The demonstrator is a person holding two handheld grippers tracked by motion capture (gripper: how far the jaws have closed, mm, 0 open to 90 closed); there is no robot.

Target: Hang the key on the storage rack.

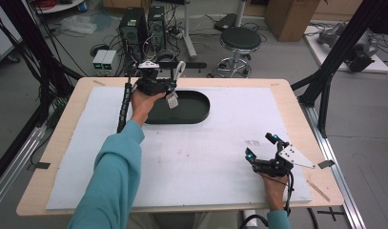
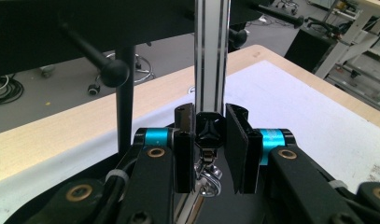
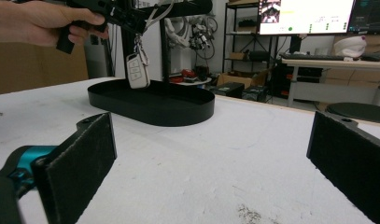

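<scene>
Nearest to us, by the tabletop's near right corner, we see the right gripper resting low on the white mat, a hand behind it. Its jaws stand wide apart with nothing between them; in the right gripper view the two black pads frame bare mat.

Farther on, toward the far edge and left of centre, lies the black oval tray on the mat. We see the left gripper held above the tray's left end by a hand in a teal sleeve. Its jaws are closed on the lanyard strap, a white band with dark stripes, pinched at its black clip; in the left gripper view the metal ring shows just below the pads. From that ring the white car key fob hangs free, dangling just over the tray's left part, not touching it as far as we can tell.
</scene>
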